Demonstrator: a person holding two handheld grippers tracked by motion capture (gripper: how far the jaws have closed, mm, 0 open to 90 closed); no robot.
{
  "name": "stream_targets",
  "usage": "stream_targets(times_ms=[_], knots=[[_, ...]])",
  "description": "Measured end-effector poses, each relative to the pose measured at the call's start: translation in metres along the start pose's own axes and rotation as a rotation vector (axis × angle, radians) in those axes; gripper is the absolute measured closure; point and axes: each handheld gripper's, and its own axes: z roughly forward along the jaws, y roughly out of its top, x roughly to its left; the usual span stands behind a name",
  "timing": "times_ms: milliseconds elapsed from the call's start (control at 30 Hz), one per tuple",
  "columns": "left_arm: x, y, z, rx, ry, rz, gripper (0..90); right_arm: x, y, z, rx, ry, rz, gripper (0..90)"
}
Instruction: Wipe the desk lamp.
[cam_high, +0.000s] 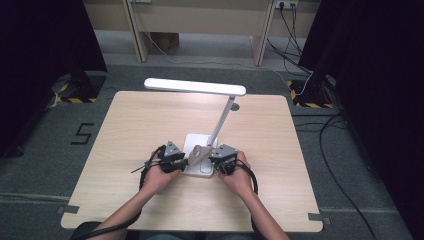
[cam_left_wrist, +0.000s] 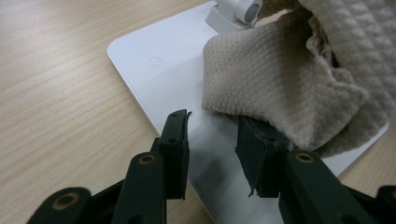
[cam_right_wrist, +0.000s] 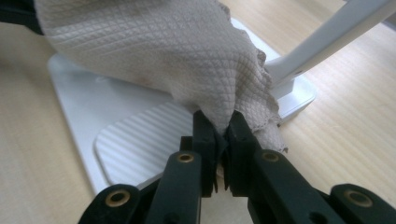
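My right tool (cam_right_wrist: 220, 140) has its jaws pinched nearly together on a fold of the beige cloth (cam_right_wrist: 163, 51). The fabric bunches up out of the jaw tips and spreads away ahead of them, over the white lamp base (cam_right_wrist: 88, 107). Just beyond and below those jaws I see the ribbed pad set into the base, and the lamp arm (cam_right_wrist: 327, 42) rises from the base's far end, off to the jaws' right.

My left tool (cam_left_wrist: 215, 140) stands about half open with nothing between its jaws. The cloth (cam_left_wrist: 280, 79) hangs just ahead of it, its lower edge draped onto the tip of the jaw on the right of the left gripper view, while the other jaw is clear of it. Both jaw tips sit low over the lamp base (cam_left_wrist: 159, 70), whose power mark lies ahead and to their left.

In the high view, the left tool (cam_high: 172, 159) and the right tool (cam_high: 222, 159) face each other across the base on the table (cam_high: 125, 125), with the cloth (cam_high: 197, 154) between them.
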Motion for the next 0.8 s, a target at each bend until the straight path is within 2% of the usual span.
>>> stream_targets(times_ms=[300,800], knots=[[0.000,0.000,0.000,0.000,0.000,-0.001,63.1,0.011,-0.005,-0.014,0.017,0.069,0.003,85.5],[0.000,0.000,0.000,0.000,-0.002,-0.002,63.0,0.030,-0.011,-0.030,0.041,0.144,-0.017,85.5]])
